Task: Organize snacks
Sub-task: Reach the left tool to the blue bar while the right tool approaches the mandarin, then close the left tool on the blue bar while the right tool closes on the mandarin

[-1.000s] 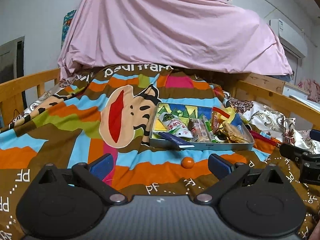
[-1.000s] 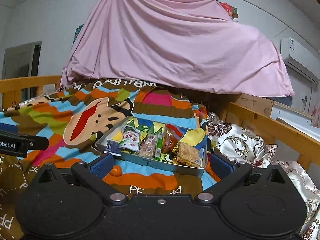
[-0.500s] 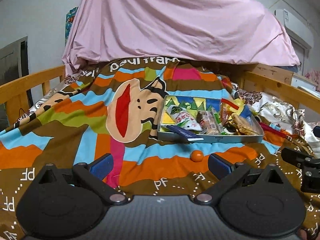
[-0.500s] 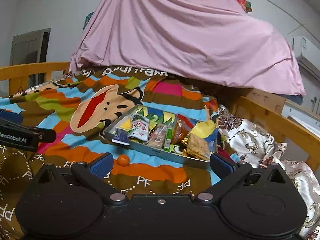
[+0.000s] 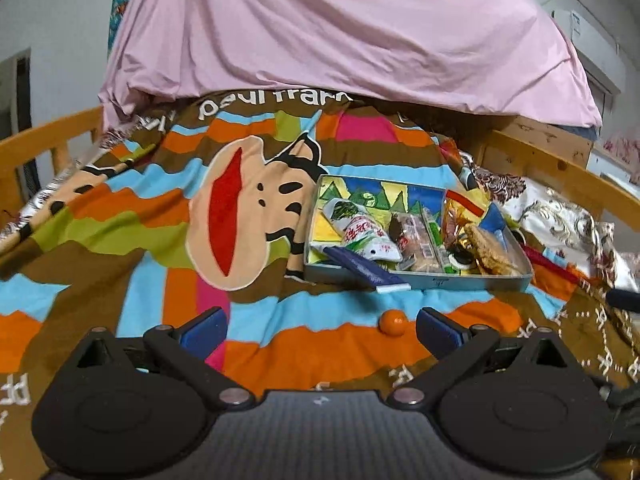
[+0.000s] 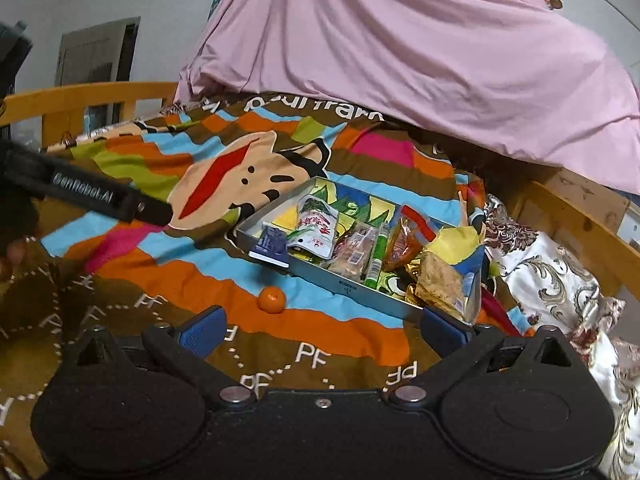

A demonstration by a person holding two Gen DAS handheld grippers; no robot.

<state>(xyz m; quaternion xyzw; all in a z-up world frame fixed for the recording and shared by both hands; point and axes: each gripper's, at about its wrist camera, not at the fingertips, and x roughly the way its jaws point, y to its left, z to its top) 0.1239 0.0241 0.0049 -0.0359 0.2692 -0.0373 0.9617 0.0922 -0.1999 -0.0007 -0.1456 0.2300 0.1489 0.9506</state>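
- The left wrist view shows the tin tray (image 5: 472, 282) front-on at right of centre, on the striped blanket (image 5: 132, 216), with the small orange fruit (image 5: 393, 322) lying on the blanket below it, apart from the tray's front wall.
- Only the right wrist view shows the left gripper's black finger bar (image 6: 100, 198) from outside, reaching in from the left edge over the blanket, with part of a hand (image 6: 12, 260) at the far left.
- The right wrist view takes the tray (image 6: 360, 286) cornerwise, so the dark blue packet (image 6: 272, 245) shows plainly as hanging over the near-left rim; in the left wrist view the same packet (image 5: 362, 267) juts over the front wall.
- Inside the tray lie a white and green pouch (image 6: 316, 226), a green stick pack (image 6: 378, 254), and a brown biscuit pack (image 6: 438, 280) at the right end.
- A pink sheet (image 5: 340, 28) covers the upper part of both views.
- The left gripper (image 5: 320, 330) has its blue pads spread wide, holding nothing, low over the blanket; the fruit sits just inside its right pad in the frame.
- The right gripper (image 6: 322, 330) is likewise spread wide and empty, with the fruit (image 6: 272, 299) above the gap, left of centre.
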